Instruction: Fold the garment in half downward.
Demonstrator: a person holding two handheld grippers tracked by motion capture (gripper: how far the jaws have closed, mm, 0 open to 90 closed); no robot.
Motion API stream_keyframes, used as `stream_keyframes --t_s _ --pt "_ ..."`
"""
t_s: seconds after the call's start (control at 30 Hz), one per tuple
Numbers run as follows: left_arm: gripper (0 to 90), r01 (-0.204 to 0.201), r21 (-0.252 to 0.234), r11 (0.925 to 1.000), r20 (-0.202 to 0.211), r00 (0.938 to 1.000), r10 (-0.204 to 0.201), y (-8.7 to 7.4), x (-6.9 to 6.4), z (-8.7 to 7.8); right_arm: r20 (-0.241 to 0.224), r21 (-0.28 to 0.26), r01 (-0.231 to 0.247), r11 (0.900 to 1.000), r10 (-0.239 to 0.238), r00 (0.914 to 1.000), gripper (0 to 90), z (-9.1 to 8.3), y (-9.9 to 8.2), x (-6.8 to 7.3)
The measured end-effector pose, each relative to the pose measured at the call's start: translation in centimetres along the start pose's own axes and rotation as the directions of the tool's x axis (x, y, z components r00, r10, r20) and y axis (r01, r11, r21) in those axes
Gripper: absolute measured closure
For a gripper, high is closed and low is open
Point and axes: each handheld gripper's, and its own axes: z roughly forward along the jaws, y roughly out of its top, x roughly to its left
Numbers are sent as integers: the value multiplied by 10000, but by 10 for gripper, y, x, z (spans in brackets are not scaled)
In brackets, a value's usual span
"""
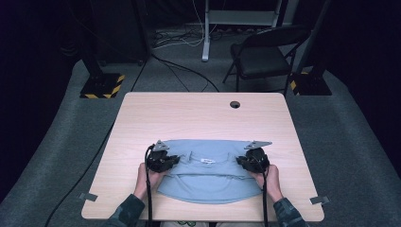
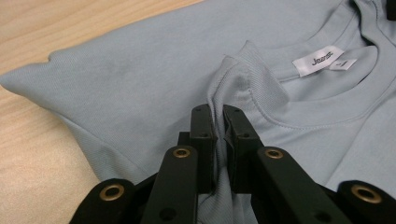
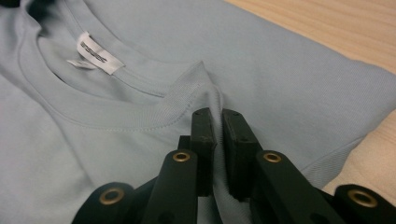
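both tools (image 2: 219, 122) pinch shirt (image 1: 208, 172) collar

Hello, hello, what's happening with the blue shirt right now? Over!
Left gripper shut on light blue T-shirt beside collar. Right gripper shut on it, collar's other side. Shirt flat on table. Nothing in the way.

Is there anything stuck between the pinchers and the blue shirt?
No, nothing is in the way. The left gripper and the right gripper are each shut right on the light blue T-shirt, pinching a ridge of fabric beside the collar, one on each side.
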Motion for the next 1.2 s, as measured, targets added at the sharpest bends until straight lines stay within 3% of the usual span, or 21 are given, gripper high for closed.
stream_keyframes --t_s 0.27,0.47,0.8,1.2 --pt "829 90 -437 9990 148 9999 -84 4 -2 -11 -103 -368 86 9993 -89 9999 835 -13 4 3" --pt "829 187 -704 9973 502 9986 -152 3 -7 -25 -408 -600 150 9981 -174 9990 835 -28 4 8" --pt "827 196 -988 9949 900 9959 -106 -10 -16 -43 -790 -701 498 9963 -553 9953 834 -47 -8 21" --pt "815 86 -482 9988 1138 9935 -31 -35 -30 -54 -1038 -293 1020 9944 -1045 9891 831 -62 -36 35"
